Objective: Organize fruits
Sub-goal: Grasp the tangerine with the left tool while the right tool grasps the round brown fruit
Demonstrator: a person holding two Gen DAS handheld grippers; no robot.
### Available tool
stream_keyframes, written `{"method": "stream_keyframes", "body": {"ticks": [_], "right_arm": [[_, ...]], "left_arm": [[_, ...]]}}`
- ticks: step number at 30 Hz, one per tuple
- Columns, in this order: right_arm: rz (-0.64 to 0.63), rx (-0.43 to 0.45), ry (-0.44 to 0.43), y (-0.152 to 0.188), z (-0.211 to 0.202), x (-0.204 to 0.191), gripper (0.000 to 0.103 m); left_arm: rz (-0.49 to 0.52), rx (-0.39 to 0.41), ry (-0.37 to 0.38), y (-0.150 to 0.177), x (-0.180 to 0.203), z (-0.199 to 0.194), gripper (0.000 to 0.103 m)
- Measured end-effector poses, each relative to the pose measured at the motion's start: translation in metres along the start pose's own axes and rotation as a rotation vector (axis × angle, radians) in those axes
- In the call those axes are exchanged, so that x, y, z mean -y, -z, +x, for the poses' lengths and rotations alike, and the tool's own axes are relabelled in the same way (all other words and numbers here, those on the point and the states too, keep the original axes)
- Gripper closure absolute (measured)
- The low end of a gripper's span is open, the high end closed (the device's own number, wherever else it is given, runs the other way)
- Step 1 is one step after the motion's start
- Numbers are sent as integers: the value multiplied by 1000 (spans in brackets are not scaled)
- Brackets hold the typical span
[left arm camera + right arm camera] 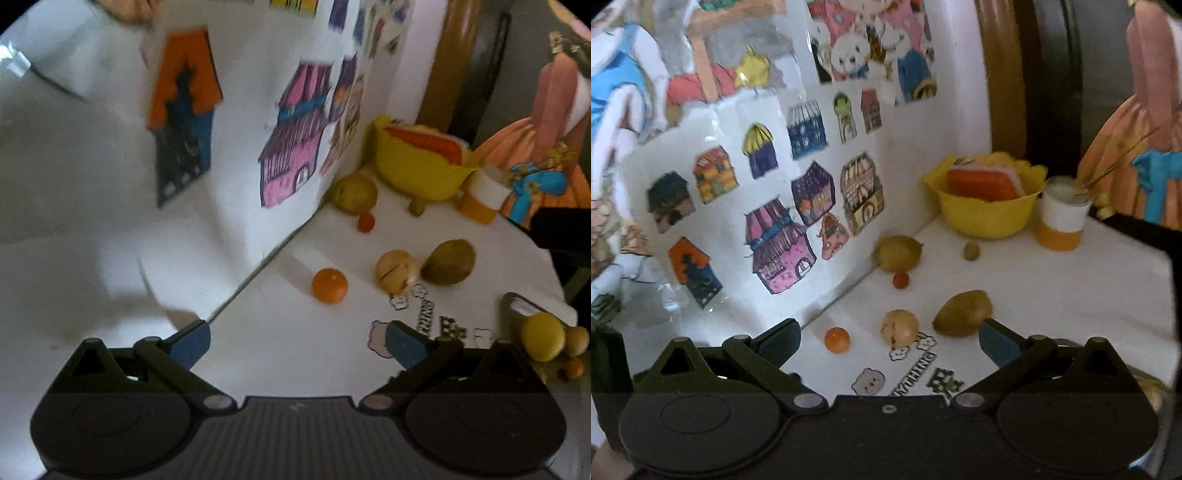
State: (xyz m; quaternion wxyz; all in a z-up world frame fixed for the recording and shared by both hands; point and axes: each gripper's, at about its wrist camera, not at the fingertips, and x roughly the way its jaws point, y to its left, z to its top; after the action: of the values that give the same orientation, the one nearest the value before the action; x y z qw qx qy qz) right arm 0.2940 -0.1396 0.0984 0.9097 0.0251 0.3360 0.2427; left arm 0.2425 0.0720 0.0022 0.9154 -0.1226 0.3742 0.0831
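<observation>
Fruits lie scattered on a white table point(295, 332). Nearest in the left wrist view is a small orange point(329, 285), then a pale round fruit point(397, 272) and an olive-brown fruit point(448, 262). A yellow-brown fruit point(355, 194) and a tiny red fruit point(366, 222) lie nearer a yellow bowl point(417, 173) that holds a watermelon slice point(424, 142). My left gripper point(297, 345) is open and empty, short of the orange. The right gripper point(888, 343) is open too, with the orange point(837, 339), pale fruit point(899, 326) and olive-brown fruit point(962, 313) just beyond its fingertips.
A white wall panel point(746, 221) covered in house drawings stands along the left. An orange-and-white cup point(1062, 218) sits right of the bowl, a small olive fruit point(971, 250) before it. A yellow fruit point(543, 341) and smaller ones lie at the table's right edge.
</observation>
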Motion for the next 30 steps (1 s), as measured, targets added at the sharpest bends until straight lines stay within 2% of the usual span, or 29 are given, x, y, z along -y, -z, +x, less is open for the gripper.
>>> {"method": "stream_keyframes", "body": {"ticks": [9, 19, 25, 27, 30], "right_arm": [[96, -56, -43, 3, 77, 19, 3], [156, -119, -52, 9, 121, 27, 19], [161, -144, -38, 13, 137, 28, 30], [156, -153, -23, 15, 142, 28, 33], [152, -159, -19, 18, 148, 28, 37]], "left_arm": [[-17, 8, -38, -4, 5, 43, 0], [-3, 54, -54, -3, 18, 61, 1], [18, 84, -61, -3, 19, 70, 12], [14, 100, -57, -2, 19, 70, 18], [12, 111, -48, -2, 20, 72, 21]]}}
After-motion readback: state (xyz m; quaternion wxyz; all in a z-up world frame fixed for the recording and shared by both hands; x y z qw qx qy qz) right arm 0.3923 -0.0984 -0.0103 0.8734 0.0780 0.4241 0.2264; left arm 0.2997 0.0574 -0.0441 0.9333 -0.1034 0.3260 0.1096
